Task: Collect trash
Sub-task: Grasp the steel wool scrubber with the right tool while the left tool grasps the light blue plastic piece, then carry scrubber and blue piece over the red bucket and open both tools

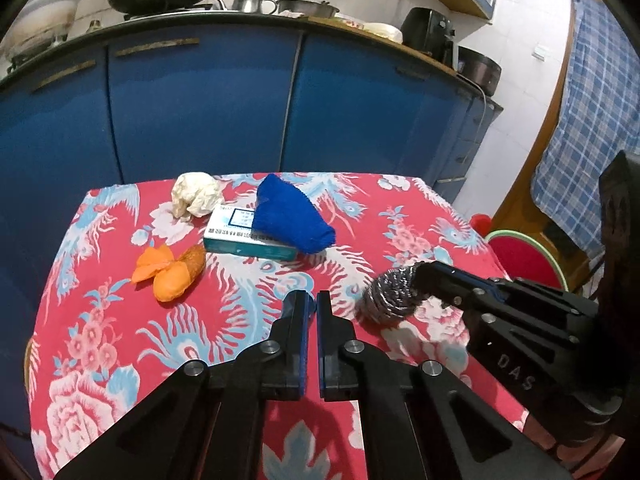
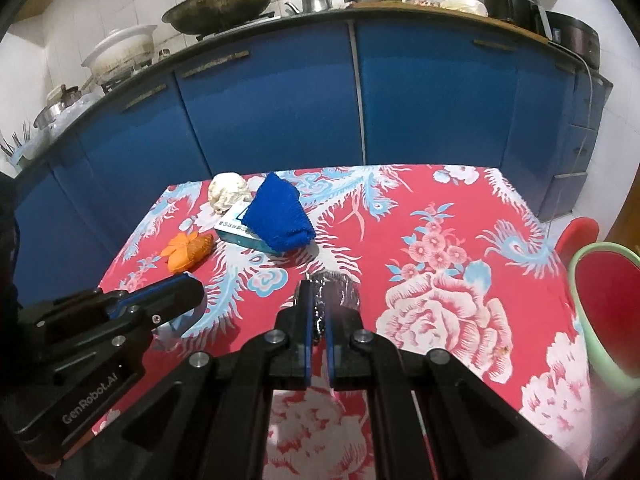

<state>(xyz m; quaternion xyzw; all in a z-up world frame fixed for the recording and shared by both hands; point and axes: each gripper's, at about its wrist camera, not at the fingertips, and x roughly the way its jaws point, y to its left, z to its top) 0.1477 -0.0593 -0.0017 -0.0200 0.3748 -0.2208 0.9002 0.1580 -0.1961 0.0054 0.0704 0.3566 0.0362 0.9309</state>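
My right gripper (image 2: 316, 312) pinches the silvery steel-wool scourer (image 1: 390, 294) near the table's right; my left gripper (image 1: 313, 312) is closed on nothing. Springy wire could slip free before the red bin (image 2: 600, 304).

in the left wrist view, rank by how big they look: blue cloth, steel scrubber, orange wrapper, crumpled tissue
1. blue cloth
2. steel scrubber and orange wrapper: these look about alike, and the scrubber is nearer the camera and partly covered by the right hand-held gripper, so no ranking
3. crumpled tissue, farthest away
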